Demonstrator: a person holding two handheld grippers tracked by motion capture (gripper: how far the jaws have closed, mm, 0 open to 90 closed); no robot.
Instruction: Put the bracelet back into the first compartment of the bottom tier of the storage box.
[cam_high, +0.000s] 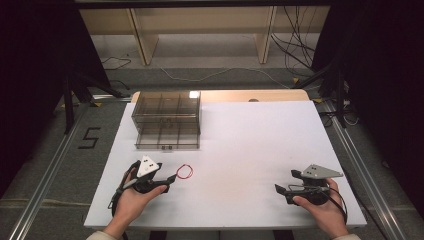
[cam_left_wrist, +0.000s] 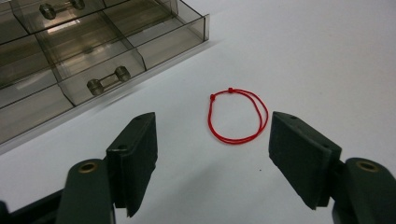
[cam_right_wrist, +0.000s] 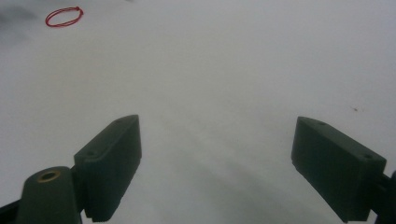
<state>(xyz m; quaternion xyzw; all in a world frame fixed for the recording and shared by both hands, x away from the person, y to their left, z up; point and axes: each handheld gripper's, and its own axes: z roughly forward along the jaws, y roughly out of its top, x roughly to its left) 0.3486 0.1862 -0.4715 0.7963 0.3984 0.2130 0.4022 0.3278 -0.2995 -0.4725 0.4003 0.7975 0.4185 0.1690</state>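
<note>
A thin red string loop (cam_high: 184, 172) lies flat on the white table (cam_high: 240, 145), left of the middle. My left gripper (cam_high: 170, 183) is just short of it, jaws pointing at it and open, nothing between them. In the left gripper view the red loop (cam_left_wrist: 237, 116) lies a little ahead of the two black jaws, between their lines. My right gripper (cam_high: 280, 191) is held low at the front right of the table, open over bare surface. The right gripper view has the red loop (cam_right_wrist: 64, 16) far off at the upper left.
A smoky clear organizer box (cam_high: 167, 119) with drawers stands at the table's back left; its lower drawer is pulled out, and small metal dumbbell-shaped parts (cam_left_wrist: 108, 80) lie in its compartments. Floor rails, cables and wooden shelf legs lie beyond the table.
</note>
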